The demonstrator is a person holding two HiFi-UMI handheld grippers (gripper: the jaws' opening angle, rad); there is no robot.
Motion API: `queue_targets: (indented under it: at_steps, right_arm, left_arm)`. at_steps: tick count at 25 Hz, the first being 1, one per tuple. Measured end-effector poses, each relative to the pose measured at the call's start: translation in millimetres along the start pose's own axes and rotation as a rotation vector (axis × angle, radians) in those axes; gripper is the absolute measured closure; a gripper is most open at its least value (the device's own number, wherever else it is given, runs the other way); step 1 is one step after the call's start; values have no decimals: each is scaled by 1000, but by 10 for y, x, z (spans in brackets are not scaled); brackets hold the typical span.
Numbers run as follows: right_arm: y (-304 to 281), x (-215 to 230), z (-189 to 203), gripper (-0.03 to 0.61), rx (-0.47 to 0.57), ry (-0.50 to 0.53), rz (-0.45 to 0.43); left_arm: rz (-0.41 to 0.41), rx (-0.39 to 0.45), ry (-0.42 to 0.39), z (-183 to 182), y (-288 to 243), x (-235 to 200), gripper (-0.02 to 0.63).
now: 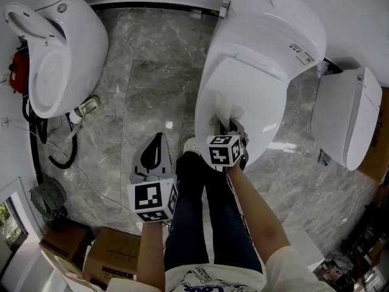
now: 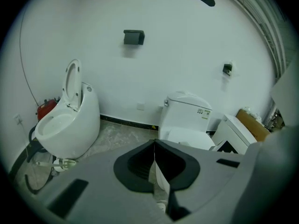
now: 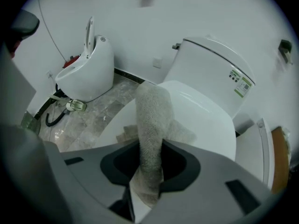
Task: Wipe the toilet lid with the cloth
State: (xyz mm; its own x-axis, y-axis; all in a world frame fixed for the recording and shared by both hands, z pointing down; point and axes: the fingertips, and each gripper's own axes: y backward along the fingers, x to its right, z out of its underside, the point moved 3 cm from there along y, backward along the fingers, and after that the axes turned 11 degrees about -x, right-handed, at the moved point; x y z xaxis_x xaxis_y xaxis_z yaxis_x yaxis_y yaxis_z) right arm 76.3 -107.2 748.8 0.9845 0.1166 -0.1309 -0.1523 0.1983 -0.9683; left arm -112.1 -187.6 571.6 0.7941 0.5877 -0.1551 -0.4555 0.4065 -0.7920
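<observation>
Grey marble floor is seen below the left fingers, a white wall ahead, cardboard boxes behind.

Sanitary-ware showroom or test room rather than a home bathroom. Indicated by three toilets set near one another along one white wall: egg-shaped toilet with lid raised, closed toilet, third toilet. Grey marble-pattern floor, loose black hoses, cardboard boxes on the floor.

Grey marble floor: left toilet, middle toilet, right toilet; black hose, fan, boxes lower left.
</observation>
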Motion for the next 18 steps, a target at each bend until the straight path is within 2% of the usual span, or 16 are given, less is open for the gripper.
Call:
queue_targets:
  at_steps: [7, 18]
  right_arm:
    - [22, -439, -11, 477, 20, 93, -76]
    - [118, -869, 334, 474, 56, 351, -228]
  left_arm:
    - [-33, 12, 45, 66, 103, -205, 606]
    - [-53, 13, 58, 99, 135, -248, 606]
